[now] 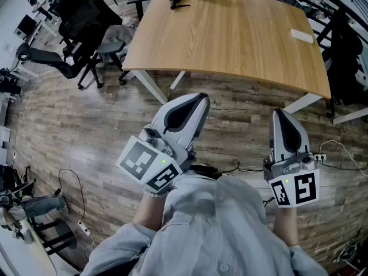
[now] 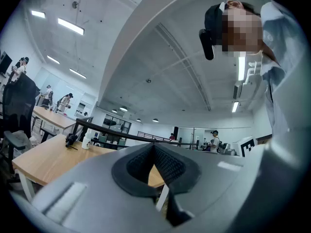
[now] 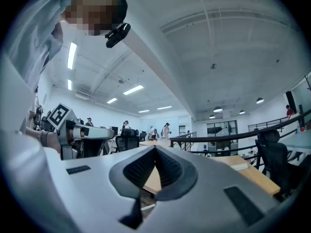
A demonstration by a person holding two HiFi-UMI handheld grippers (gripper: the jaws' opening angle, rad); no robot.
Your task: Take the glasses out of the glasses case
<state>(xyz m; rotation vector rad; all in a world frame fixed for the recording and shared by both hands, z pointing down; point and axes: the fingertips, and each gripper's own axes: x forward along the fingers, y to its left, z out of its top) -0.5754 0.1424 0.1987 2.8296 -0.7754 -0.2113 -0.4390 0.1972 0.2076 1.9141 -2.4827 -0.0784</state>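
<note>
Both grippers hung level, just short of the worktop [image 1: 230,33]. The left gripper [image 1: 200,98] and the right gripper [image 1: 278,114] each had their fingers pressed together, empty. The pale glasses case [image 1: 302,35] lay near the worktop's right edge, well apart from both.

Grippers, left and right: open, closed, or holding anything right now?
Left gripper: jaws closed, nothing between them.
Right gripper: jaws closed, nothing between them.
</note>
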